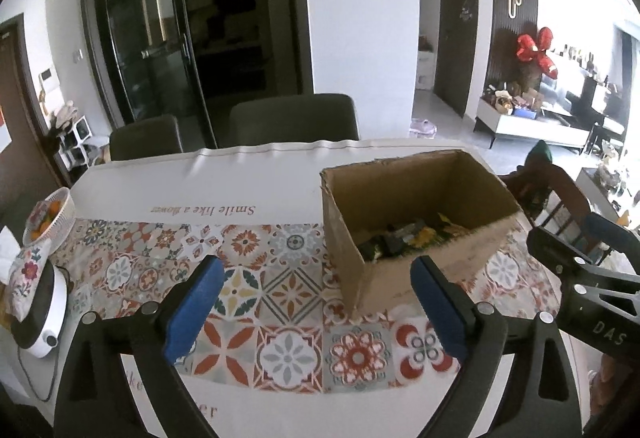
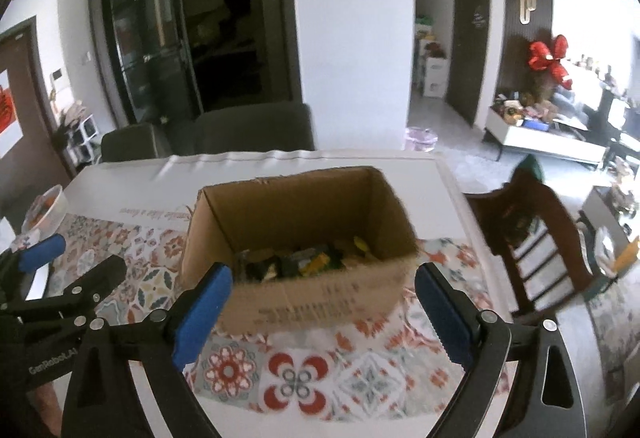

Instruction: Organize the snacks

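Note:
An open cardboard box stands on the patterned tablecloth at the right of the left wrist view, with several dark and yellow snack packets inside. In the right wrist view the box is straight ahead, its packets visible. My left gripper is open and empty above the cloth, left of the box. My right gripper is open and empty, just in front of the box. The right gripper also shows in the left wrist view, the left gripper in the right wrist view.
A white basket of fruit and a white appliance sit at the table's left edge. Two dark chairs stand behind the table. A wooden chair stands at the right side.

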Motion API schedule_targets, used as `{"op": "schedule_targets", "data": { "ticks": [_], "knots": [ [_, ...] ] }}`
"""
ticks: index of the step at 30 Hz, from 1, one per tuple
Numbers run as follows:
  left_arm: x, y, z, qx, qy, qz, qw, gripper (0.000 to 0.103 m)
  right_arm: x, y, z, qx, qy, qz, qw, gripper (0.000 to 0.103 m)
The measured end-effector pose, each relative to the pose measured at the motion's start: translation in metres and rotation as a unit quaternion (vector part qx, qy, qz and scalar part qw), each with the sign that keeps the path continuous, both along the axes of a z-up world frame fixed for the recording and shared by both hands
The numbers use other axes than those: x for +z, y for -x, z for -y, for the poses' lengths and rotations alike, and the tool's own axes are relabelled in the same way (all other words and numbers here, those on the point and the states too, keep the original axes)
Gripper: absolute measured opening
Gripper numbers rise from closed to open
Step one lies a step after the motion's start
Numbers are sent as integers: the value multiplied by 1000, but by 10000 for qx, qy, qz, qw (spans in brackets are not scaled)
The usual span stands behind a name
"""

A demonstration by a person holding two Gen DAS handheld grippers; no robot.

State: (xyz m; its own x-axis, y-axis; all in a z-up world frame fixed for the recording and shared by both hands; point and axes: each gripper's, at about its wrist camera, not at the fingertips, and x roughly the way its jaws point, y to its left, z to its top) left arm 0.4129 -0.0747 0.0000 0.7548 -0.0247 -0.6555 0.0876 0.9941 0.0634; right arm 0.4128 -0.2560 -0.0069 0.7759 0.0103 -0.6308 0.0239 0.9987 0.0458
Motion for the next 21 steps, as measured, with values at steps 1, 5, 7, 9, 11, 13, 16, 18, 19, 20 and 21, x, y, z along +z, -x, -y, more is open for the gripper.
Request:
{"op": "schedule_targets", "data": {
  "ticks": [1, 5, 7, 9, 11, 13, 16, 18, 19, 20, 21],
  "knots": [
    [1, 11, 2, -20, -35, 15, 10000, 95, 1, 10, 2, -38, 9, 17, 10000, 93],
    [6, 51, 5, -199, 101, 39, 9997, 95, 2, 55, 10, -149, 3, 74, 9999, 93],
    [8, 74, 8, -234, 46, 141, 9996, 95, 2, 75, 14, -198, 39, 104, 9997, 93],
    [10, 92, 12, -212, -42, 242, 9995, 96, 2, 97, 17, -239, 75, 142, 9996, 93],
    [12, 111, 16, -205, -97, 312, 9993, 96, 4, 119, 20, -238, 155, 191, 9994, 93],
    [15, 130, 19, -193, -51, 392, 9990, 96, 6, 136, 24, -222, 218, 222, 9993, 93],
    [19, 158, 23, -145, 40, 463, 9988, 96, 10, 163, 29, -171, 184, 272, 9993, 93],
    [22, 177, 27, -163, 81, 518, 9985, 96, 13, 181, 31, -115, 135, 303, 9994, 93],
    [23, 185, 26, -149, 84, 547, 9984, 96, 14, 189, 32, -93, 129, 330, 9993, 93],
    [23, 193, 28, -149, 74, 557, 9983, 96, 14, 199, 33, -75, 130, 337, 9993, 93],
    [24, 202, 29, -150, 63, 564, 9983, 96, 14, 207, 35, -60, 115, 341, 9993, 93]
  ]
}}
